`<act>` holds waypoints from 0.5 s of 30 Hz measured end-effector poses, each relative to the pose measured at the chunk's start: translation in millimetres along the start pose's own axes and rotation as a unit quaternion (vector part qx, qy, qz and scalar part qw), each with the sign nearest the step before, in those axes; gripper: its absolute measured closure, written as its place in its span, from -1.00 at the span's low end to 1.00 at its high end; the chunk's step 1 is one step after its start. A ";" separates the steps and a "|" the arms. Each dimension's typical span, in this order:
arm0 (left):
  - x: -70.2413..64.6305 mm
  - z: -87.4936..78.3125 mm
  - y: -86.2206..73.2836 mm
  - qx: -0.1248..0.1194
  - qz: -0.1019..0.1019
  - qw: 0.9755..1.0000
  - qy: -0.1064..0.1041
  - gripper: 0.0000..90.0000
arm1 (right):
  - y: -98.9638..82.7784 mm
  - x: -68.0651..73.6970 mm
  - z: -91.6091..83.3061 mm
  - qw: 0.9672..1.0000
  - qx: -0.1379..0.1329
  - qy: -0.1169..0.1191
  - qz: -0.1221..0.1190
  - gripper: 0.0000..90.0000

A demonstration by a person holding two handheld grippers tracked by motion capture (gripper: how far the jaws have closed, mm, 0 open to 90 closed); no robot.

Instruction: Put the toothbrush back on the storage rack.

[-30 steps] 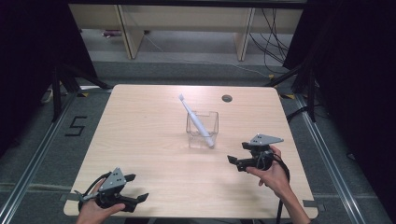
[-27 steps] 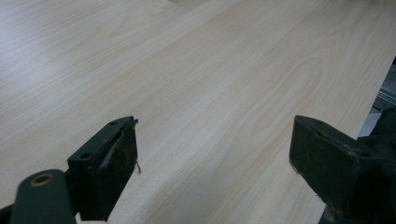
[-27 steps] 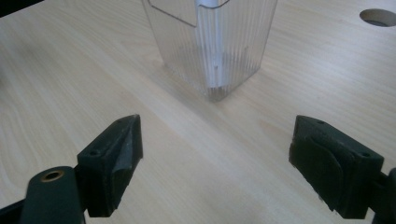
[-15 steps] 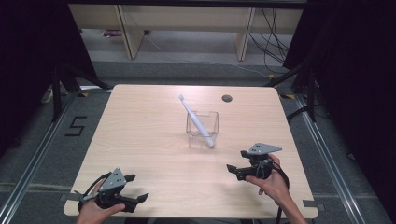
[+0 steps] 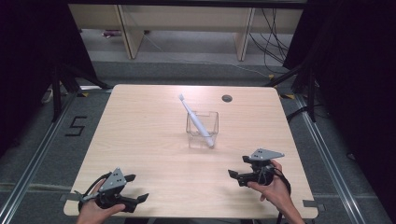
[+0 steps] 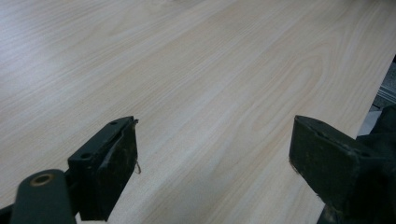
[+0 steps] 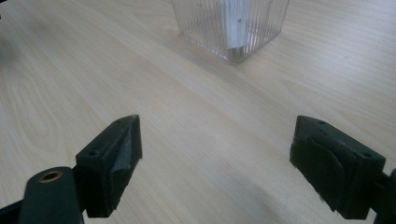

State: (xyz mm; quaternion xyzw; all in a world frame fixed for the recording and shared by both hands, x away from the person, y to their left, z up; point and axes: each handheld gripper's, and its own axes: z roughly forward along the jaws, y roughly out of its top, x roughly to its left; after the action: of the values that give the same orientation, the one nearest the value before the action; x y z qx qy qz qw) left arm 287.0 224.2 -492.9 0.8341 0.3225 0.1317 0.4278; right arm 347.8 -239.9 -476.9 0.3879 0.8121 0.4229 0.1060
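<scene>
A clear ribbed plastic box (image 5: pixel 202 128) stands near the middle of the wooden table (image 5: pixel 140 126). A white toothbrush (image 5: pixel 195 119) leans in it, head up and to the far left. The box's lower part (image 7: pixel 232 25) and the brush's handle end (image 7: pixel 233 28) show at the top of the right gripper view. My right gripper (image 5: pixel 239 166) rests open on the table in front of the box, to its right, jaws empty (image 7: pixel 215 154). My left gripper (image 5: pixel 136 188) lies open at the near left corner, nothing between its jaws (image 6: pixel 212 158).
A round cable hole (image 5: pixel 227 98) sits near the table's far right edge. A floor marking "5" (image 5: pixel 75 126) lies left of the table. Shelving legs (image 5: pixel 128 32) and cables (image 5: pixel 271 28) are behind it. The table's right edge (image 6: pixel 383 79) runs close to the left gripper.
My right gripper has drawn back toward the near edge of the table, away from the box, staying open. The left gripper has barely shifted.
</scene>
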 end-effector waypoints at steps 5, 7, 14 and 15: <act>-1.8 0.8 0.1 -0.006 -0.011 1.000 -0.001 -0.67 | -8.8 -0.4 -3.5 1.000 -0.004 -0.002 -0.024 -0.62; -0.5 0.3 0.2 0.000 -0.003 1.000 -0.001 -0.67 | -11.4 2.8 -5.2 1.000 -0.004 -0.001 -0.012 -0.62; 0.7 0.5 -0.8 0.002 0.001 1.000 0.001 -0.67 | -17.1 2.8 -7.3 0.999 0.011 -0.007 -0.030 -0.64; 0.7 0.5 -0.8 0.002 0.001 1.000 0.001 -0.67 | -17.1 2.8 -7.3 0.999 0.011 -0.007 -0.030 -0.64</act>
State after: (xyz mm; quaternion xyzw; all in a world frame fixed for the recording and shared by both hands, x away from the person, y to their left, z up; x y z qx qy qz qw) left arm 287.4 224.8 -493.9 0.8352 0.3221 0.1326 0.4256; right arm 333.0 -248.2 -485.0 0.3677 0.8271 0.4079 0.1197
